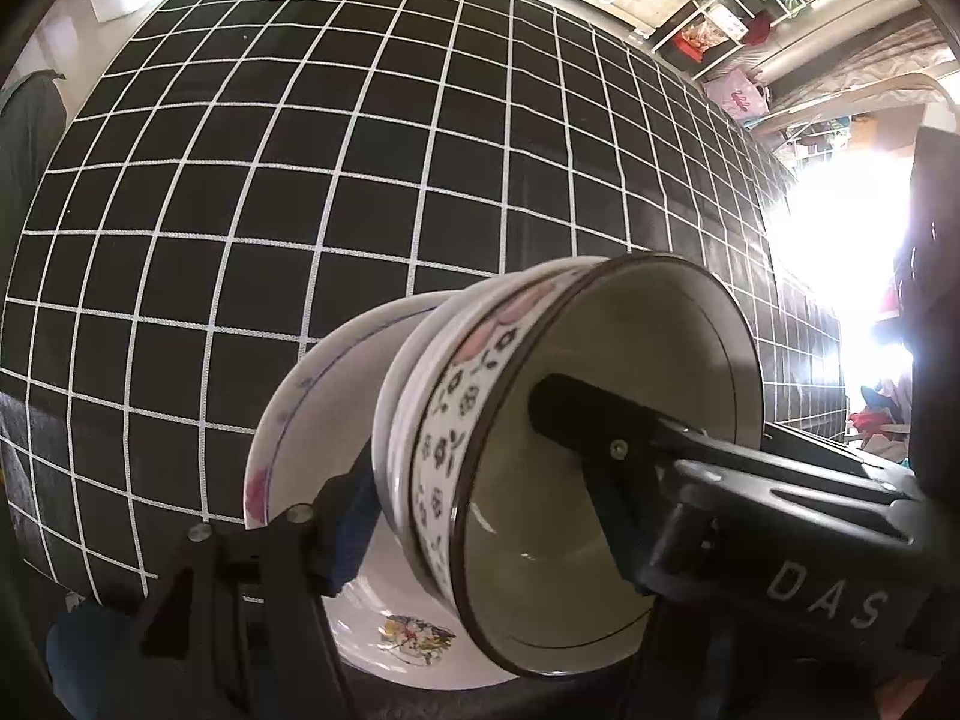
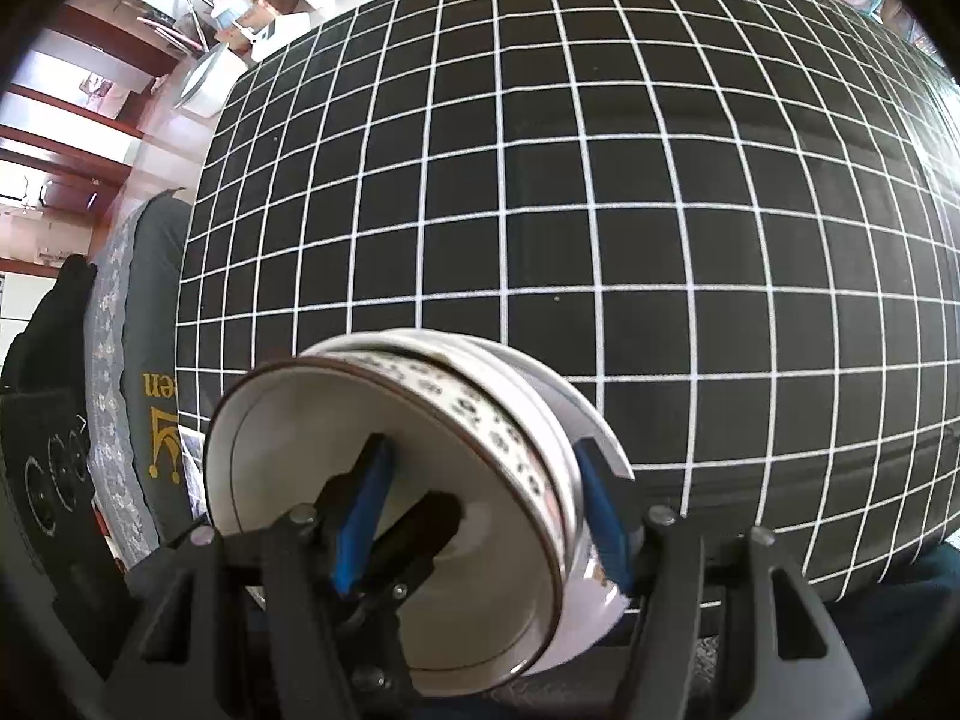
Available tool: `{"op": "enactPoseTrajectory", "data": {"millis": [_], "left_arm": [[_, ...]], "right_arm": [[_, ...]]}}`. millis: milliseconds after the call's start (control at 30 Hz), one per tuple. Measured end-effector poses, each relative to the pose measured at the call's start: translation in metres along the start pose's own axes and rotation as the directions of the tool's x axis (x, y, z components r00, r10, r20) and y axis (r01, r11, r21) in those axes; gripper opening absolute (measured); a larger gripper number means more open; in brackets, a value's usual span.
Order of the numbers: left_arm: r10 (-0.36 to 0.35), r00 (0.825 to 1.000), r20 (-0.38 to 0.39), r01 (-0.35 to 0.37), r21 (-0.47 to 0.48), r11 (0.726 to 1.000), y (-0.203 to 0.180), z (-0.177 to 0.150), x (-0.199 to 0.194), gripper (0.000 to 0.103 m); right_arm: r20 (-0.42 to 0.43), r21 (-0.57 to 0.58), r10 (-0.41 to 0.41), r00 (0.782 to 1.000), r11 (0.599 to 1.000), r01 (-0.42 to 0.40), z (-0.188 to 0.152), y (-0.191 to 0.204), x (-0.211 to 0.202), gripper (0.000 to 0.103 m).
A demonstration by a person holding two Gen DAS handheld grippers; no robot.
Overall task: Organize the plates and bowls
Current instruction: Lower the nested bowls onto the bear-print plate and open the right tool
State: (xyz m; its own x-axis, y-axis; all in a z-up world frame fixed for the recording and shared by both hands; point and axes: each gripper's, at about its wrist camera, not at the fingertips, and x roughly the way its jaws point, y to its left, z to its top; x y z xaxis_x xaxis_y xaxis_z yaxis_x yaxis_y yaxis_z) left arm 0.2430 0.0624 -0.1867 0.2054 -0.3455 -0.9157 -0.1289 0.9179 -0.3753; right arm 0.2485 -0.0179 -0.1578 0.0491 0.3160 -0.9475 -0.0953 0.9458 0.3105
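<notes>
Several nested dishes are being carried as one stack, tilted above the checked tablecloth (image 2: 600, 180): a patterned bowl (image 1: 456, 420) inside a white bowl (image 2: 555, 420) on a plate (image 1: 312, 408). The stack is being clamped by both the left gripper (image 1: 432, 516) and right gripper (image 2: 480, 516), steadying it. Nothing is seen inside the top bowl.

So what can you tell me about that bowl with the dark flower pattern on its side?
The patterned bowl looks like glazed ceramic: a plain cream inside, a thin dark brown rim, and a white outer wall printed with small dark flowers and some pink. It is tipped on its side, mouth toward the cameras, nested on top of paler dishes and a white plate. Both grippers hold the stack above the checked cloth: the left gripper and the right gripper each have one finger inside the bowl.
</notes>
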Motion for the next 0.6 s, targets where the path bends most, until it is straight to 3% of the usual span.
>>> {"op": "enactPoseTrajectory", "data": {"millis": [400, 600], "left_arm": [[0.014, 1.0, 0.02, -0.015, 0.01, 1.0, 0.014, -0.011, -0.013, 0.063], [0.048, 0.998, 0.05, -0.049, 0.019, 0.999, 0.011, -0.019, -0.018, 0.063]], "right_arm": [[0.006, 0.005, 0.01, 1.0, 1.0, -0.01, -0.002, -0.001, 0.003, 0.065], [-0.005, 0.024, 0.058, 0.998, 0.998, -0.058, -0.004, -0.008, 0.005, 0.065]]}}
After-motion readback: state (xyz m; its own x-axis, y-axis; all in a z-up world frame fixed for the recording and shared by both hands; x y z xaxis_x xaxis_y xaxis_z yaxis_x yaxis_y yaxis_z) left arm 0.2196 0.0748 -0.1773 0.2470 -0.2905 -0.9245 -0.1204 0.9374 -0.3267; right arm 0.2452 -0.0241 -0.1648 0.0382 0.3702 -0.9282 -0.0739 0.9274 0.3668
